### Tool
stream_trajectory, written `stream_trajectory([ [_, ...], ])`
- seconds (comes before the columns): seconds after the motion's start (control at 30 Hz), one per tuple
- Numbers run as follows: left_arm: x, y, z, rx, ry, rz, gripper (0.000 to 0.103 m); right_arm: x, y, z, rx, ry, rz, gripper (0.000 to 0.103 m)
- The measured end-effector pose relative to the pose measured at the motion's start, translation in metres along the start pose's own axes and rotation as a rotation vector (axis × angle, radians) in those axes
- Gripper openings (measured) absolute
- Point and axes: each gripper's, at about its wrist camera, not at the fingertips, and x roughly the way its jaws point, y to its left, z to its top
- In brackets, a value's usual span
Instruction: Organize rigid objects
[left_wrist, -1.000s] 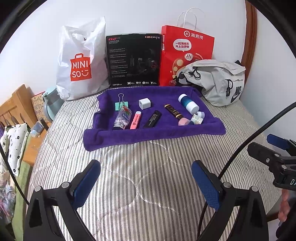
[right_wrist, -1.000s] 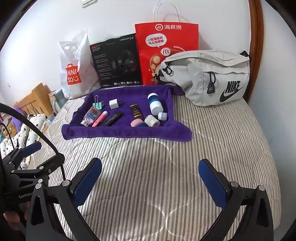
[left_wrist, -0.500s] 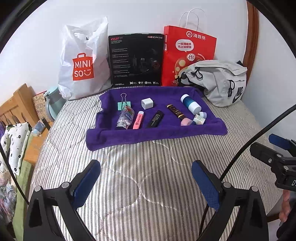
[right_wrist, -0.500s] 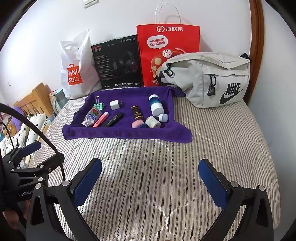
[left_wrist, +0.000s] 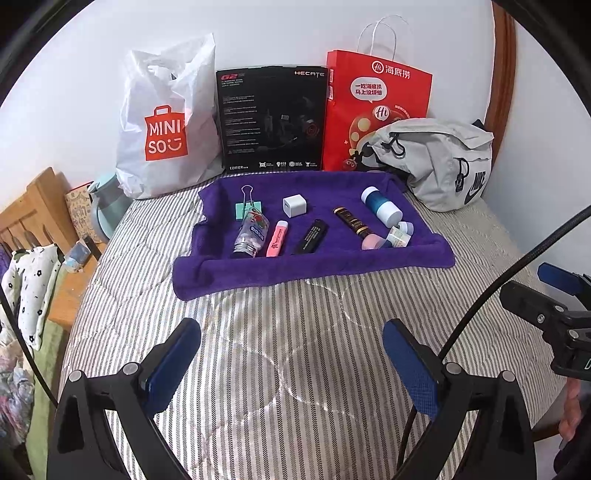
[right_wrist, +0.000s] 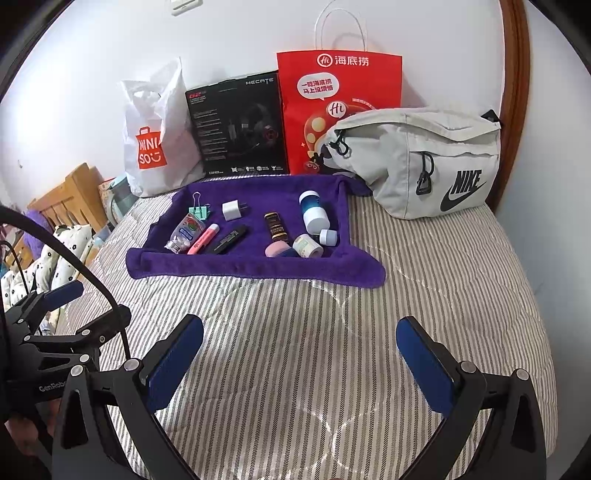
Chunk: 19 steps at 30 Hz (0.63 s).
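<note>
A purple towel is spread on a striped bed, and the small things to be organized are laid out on it. At its left end a green binder clip is seen, with a clear bottle lying just in front of it. A pink highlighter is laid beside the bottle, and a black pen-like stick beside that. A white charger is set behind them, apart from the rest. Toward the right a dark tube with a pink cap is laid, then a blue-and-white bottle on its side, and in front of it a small white jar and a small labelled roll, which are close together.

Behind the towel, against the wall, a white bag, a black box and a red bag are stood in a row. A grey pouch is placed at the towel's back right corner, touching the red bag.

The left claw is held wide over the bare bedspread, well short of the towel, with nothing between its blue pads. The right claw is likewise spread wide and empty, over the bed in front of the towel. Each claw is glimpsed at the edge of the other's view.
</note>
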Motion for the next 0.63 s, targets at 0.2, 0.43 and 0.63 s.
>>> stream_trajectory([
  [0.2, 0.0001, 0.0025, -0.0003, 0.003, 0.002, 0.000, 0.100, 0.0003, 0.0022, 0.0000, -0.011, 0.001, -0.003, 0.103],
  [0.43, 0.0000, 0.0039, 0.0005, 0.000, 0.003, -0.003, 0.100, 0.0011, 0.0028, -0.0002, -0.015, 0.002, -0.003, 0.103],
  [0.63, -0.0010, 0.0026, -0.0006, 0.006, -0.011, -0.006, 0.100, 0.0045, 0.0025, -0.0012, -0.015, 0.012, -0.004, 0.103],
])
